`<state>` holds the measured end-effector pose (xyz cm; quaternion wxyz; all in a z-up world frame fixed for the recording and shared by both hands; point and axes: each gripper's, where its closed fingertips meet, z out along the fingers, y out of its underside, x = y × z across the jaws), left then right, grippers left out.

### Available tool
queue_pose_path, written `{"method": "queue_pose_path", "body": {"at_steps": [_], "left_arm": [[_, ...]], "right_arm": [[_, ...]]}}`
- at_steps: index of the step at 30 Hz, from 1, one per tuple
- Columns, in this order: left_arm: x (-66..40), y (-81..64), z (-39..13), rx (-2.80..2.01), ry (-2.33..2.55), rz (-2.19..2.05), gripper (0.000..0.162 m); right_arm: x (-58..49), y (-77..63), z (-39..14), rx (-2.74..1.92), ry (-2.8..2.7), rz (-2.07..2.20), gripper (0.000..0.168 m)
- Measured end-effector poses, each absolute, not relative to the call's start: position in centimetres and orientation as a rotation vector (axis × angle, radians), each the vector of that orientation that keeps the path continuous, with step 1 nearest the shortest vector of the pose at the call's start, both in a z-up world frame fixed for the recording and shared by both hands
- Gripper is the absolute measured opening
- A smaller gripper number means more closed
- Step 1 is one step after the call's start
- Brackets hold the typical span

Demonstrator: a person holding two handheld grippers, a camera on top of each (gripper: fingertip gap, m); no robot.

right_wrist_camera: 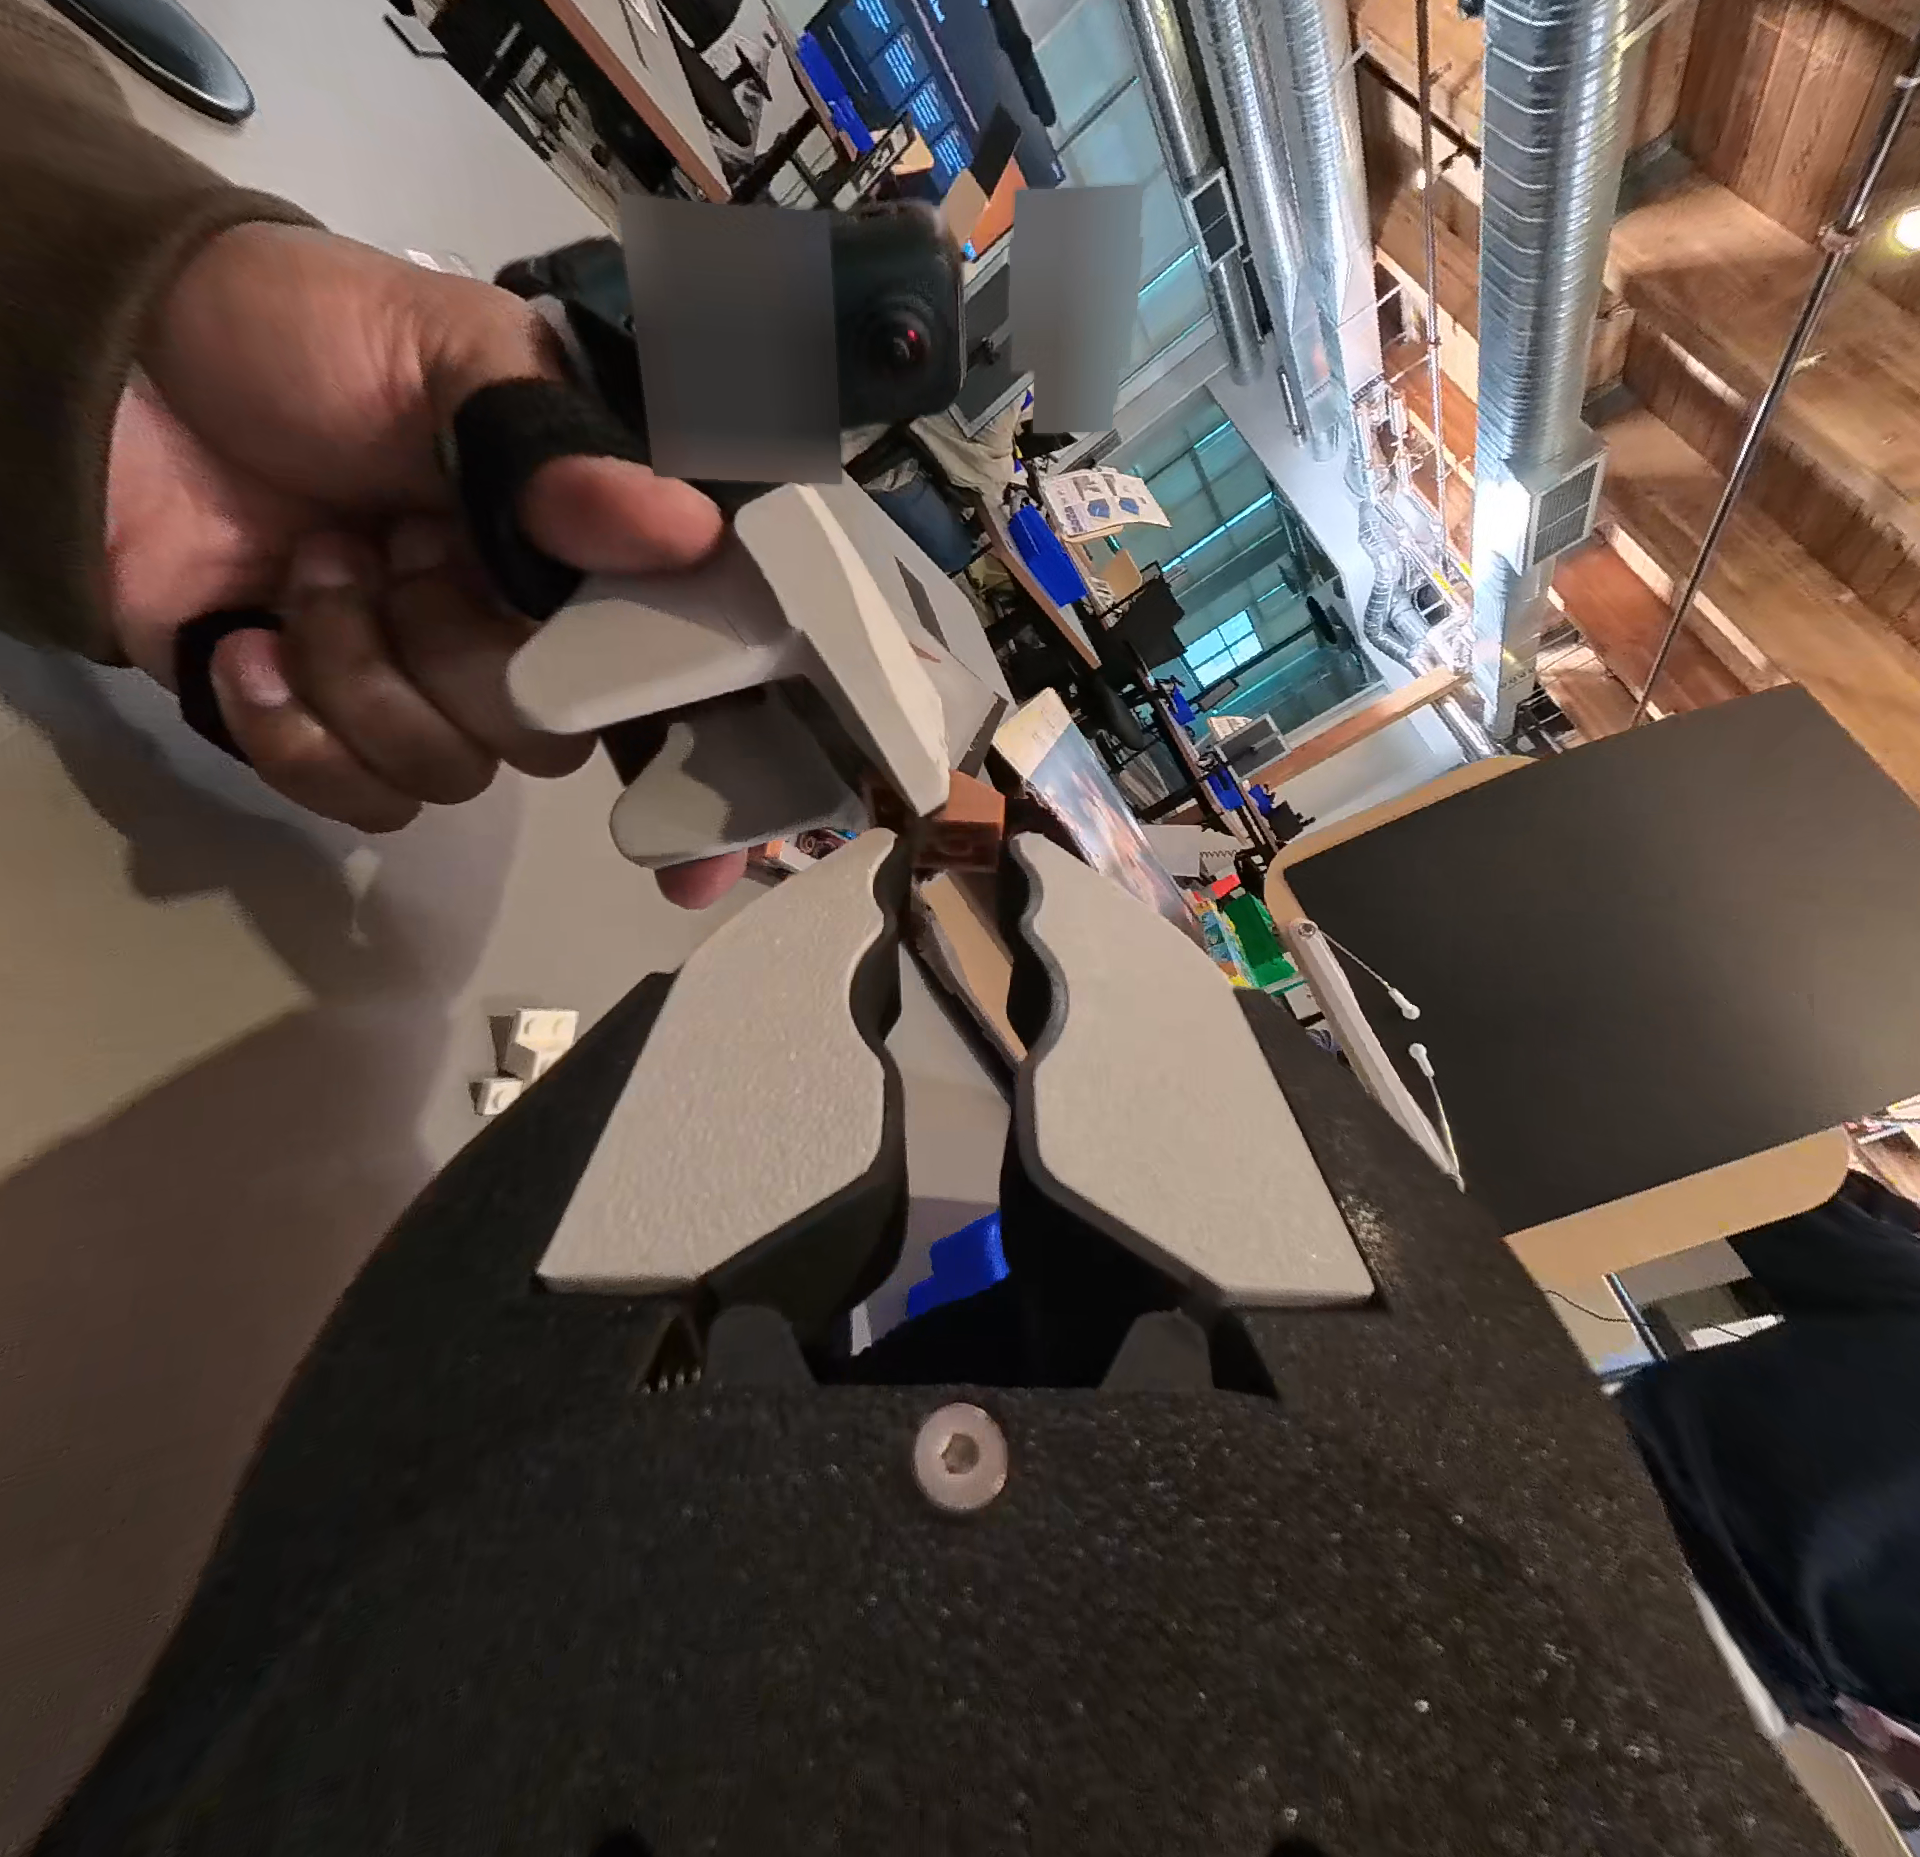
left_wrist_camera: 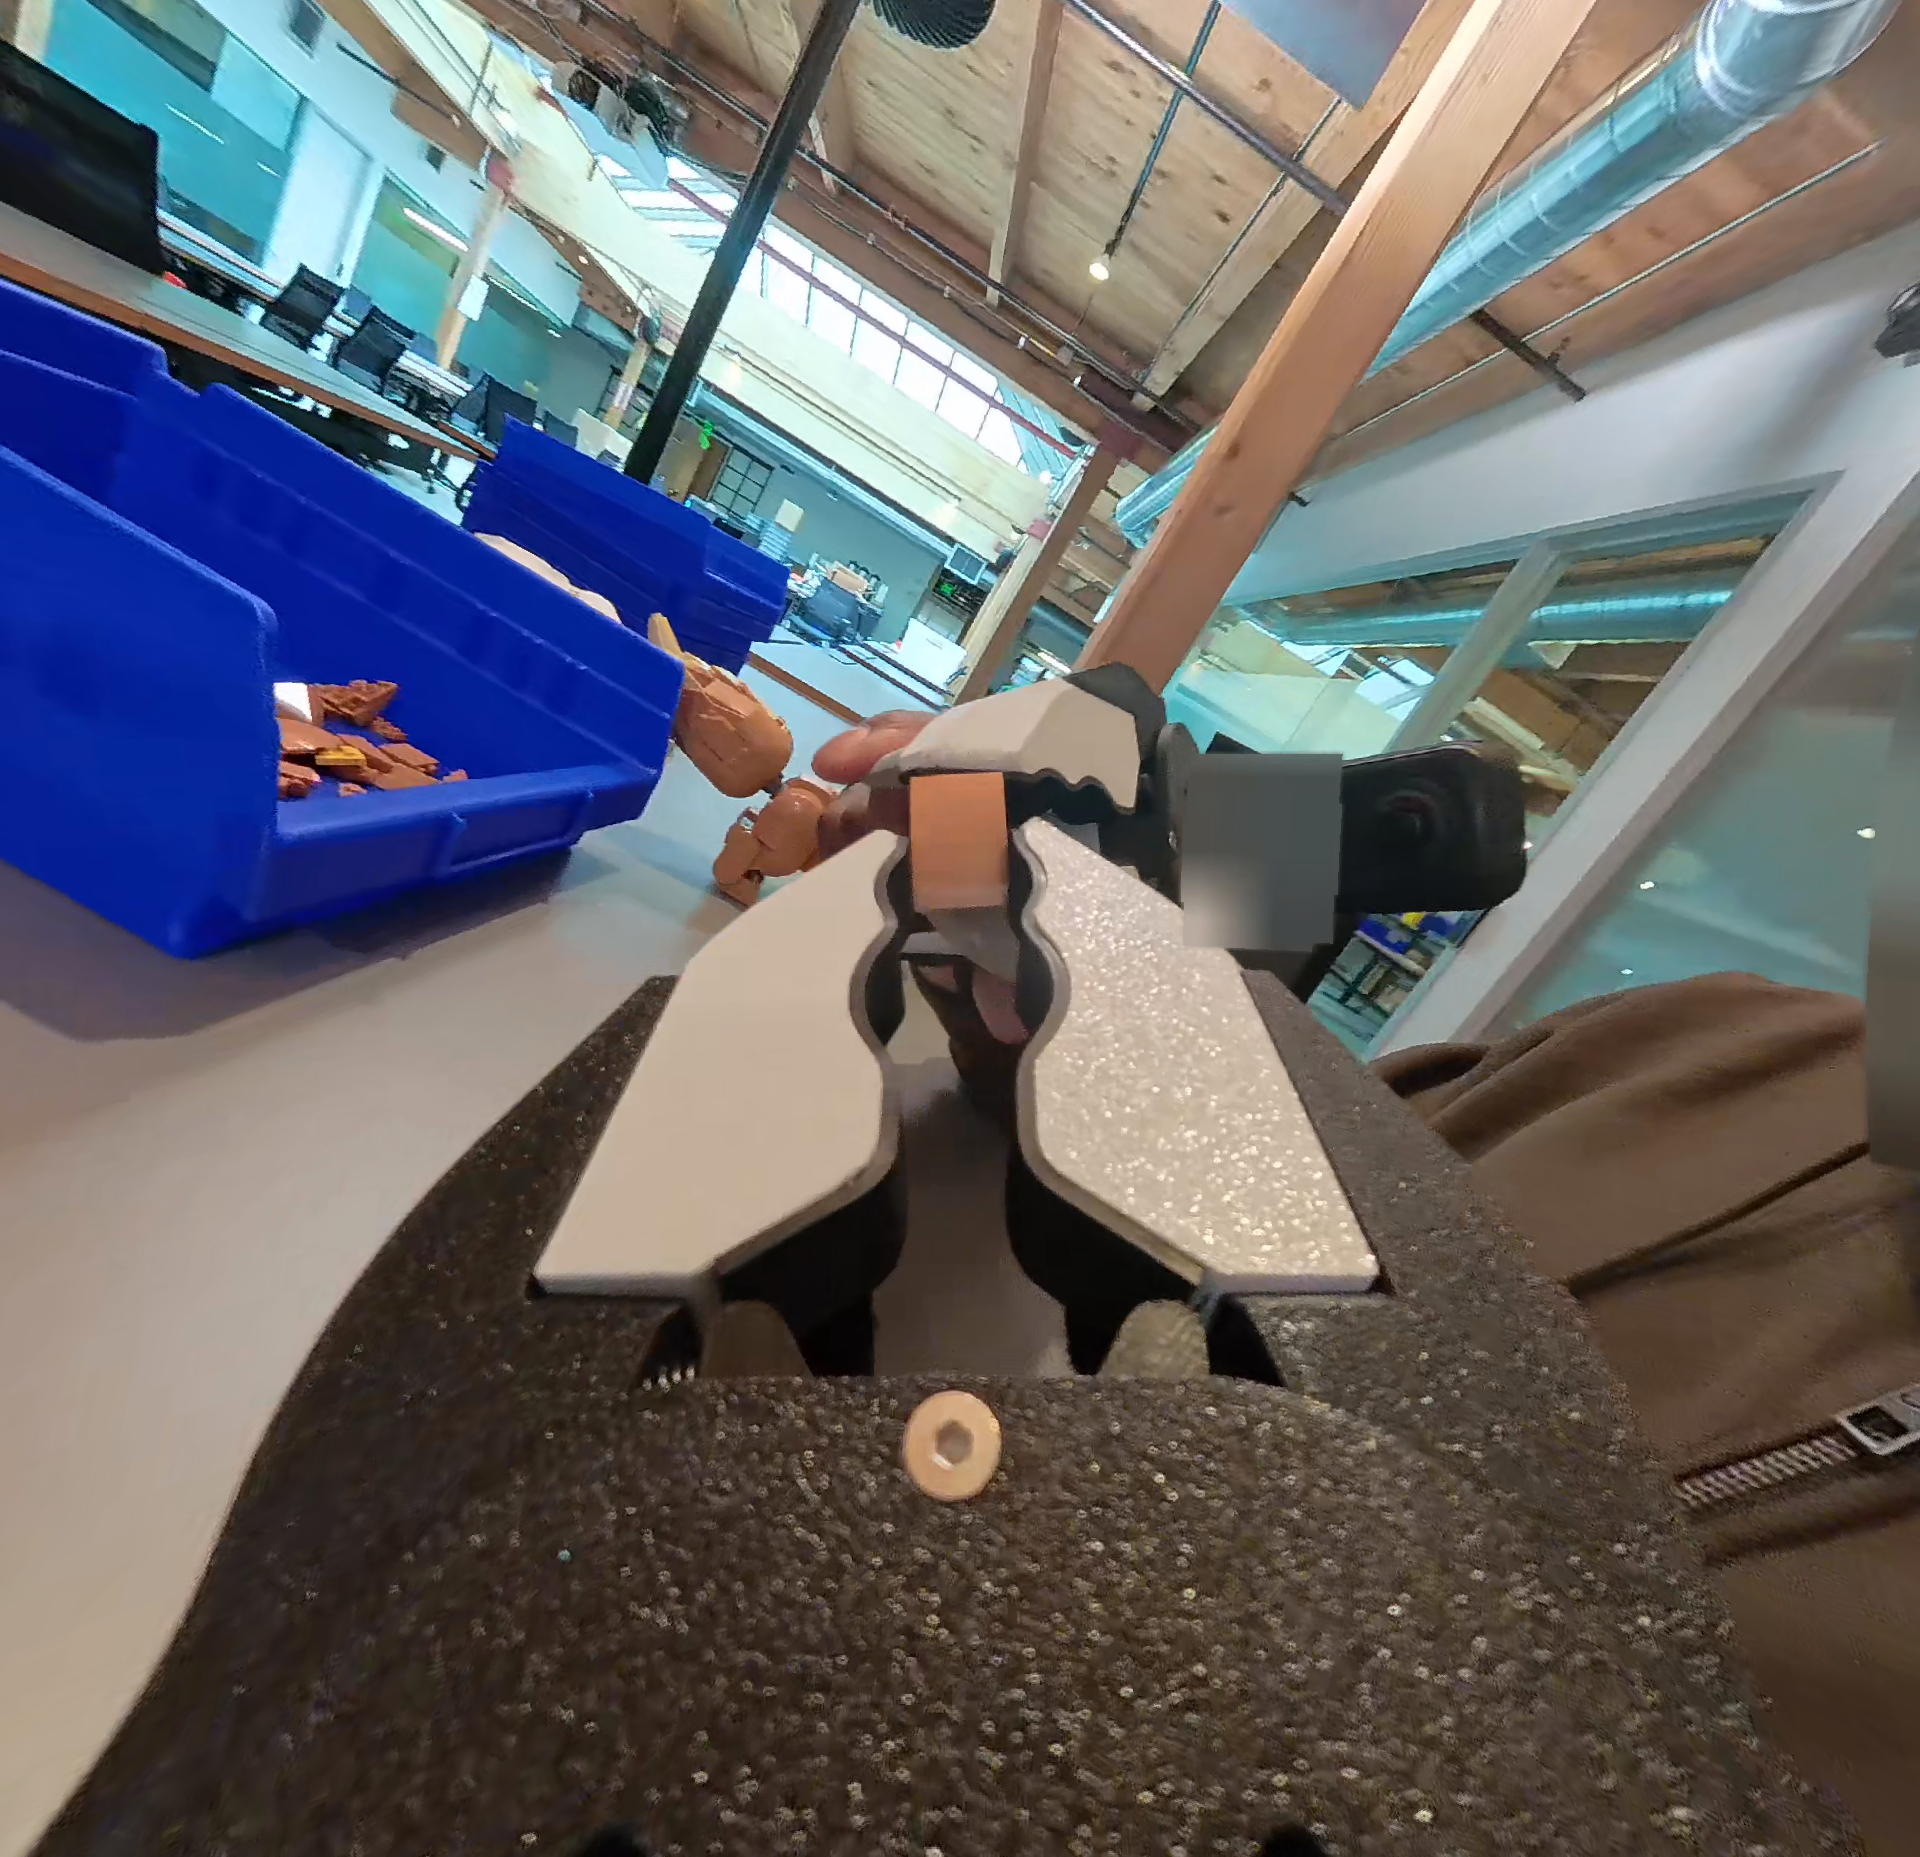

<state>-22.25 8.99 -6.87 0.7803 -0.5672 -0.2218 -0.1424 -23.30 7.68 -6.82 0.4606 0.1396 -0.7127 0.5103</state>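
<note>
In the left wrist view my left gripper (left_wrist_camera: 954,867) is shut on a small tan brick piece (left_wrist_camera: 954,825), held above the grey table (left_wrist_camera: 208,1132). My right gripper (left_wrist_camera: 1003,768) comes in from the right and meets the same piece from above, with a hand's fingers behind it. In the right wrist view my right gripper (right_wrist_camera: 951,857) is shut on the piece (right_wrist_camera: 964,839), which looks brown in shadow. The left gripper (right_wrist_camera: 904,784), held by a hand (right_wrist_camera: 312,519), closes on it from the upper left. How much of the piece each one grips is hidden.
A blue bin (left_wrist_camera: 416,602) with loose brown pieces (left_wrist_camera: 343,747) stands at left, and a second blue bin (left_wrist_camera: 623,540) stands behind it. A tan brick-built figure (left_wrist_camera: 743,758) lies beside the bin. Small white bricks (right_wrist_camera: 530,1054) sit on the table. A brown sleeve (left_wrist_camera: 1662,1132) is at right. My left and right fingertips are right by each other.
</note>
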Motion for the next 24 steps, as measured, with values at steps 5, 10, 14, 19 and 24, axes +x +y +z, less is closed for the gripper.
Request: {"method": "queue_pose_path", "body": {"at_steps": [5, 10, 14, 19, 24], "left_arm": [[-22.2, 8.8, -6.5, -1.135, -0.493, -0.415, 0.017], [-23.3, 8.2, -6.8, -1.175, -0.545, -0.182, 0.017], [-23.5, 7.9, -6.7, -1.210, -0.535, -0.005, 0.017], [-23.4, 8.2, -7.0, -1.302, -0.505, 0.180, 0.017], [-23.4, 8.5, -7.6, -1.377, -0.494, 0.246, 0.017]], "right_arm": [[-23.3, 7.5, -6.6, 0.322, -1.708, 1.270, 0.015], [-24.6, 7.1, -7.5, 0.259, -1.660, 1.018, 0.024], [-24.5, 6.6, -7.2, 0.173, -1.677, 1.064, 0.030], [-24.6, 7.0, -6.5, 0.097, -1.686, 1.100, 0.031], [-24.5, 7.0, -7.4, 0.160, -1.686, 1.024, 0.018]]}}
